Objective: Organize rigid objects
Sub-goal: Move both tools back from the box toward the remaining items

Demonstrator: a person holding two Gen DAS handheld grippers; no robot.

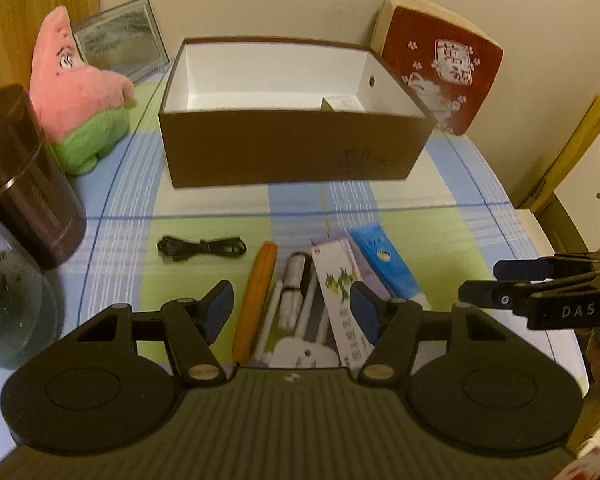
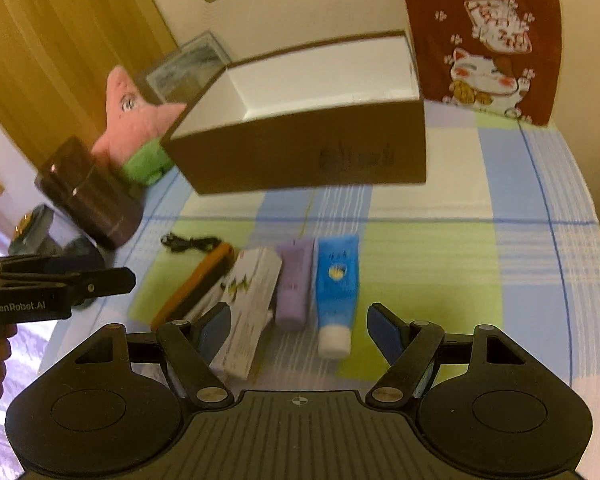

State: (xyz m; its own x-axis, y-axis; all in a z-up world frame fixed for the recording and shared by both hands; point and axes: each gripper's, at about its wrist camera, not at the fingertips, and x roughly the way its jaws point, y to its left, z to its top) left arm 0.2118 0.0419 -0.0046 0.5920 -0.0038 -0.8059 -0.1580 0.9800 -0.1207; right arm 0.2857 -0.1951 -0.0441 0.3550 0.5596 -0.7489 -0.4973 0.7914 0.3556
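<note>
Lying side by side on the checked tablecloth, just in front of the mostly empty brown box, are the orange pen, white carton, purple tube and blue tube, with a black cable a little apart. Packed this closely, a descending finger could well nudge a neighbour or pinch two things together, and the rounded tubes may roll. Both the left gripper and right gripper hover above the row with jaws parted, holding and touching nothing.
</note>
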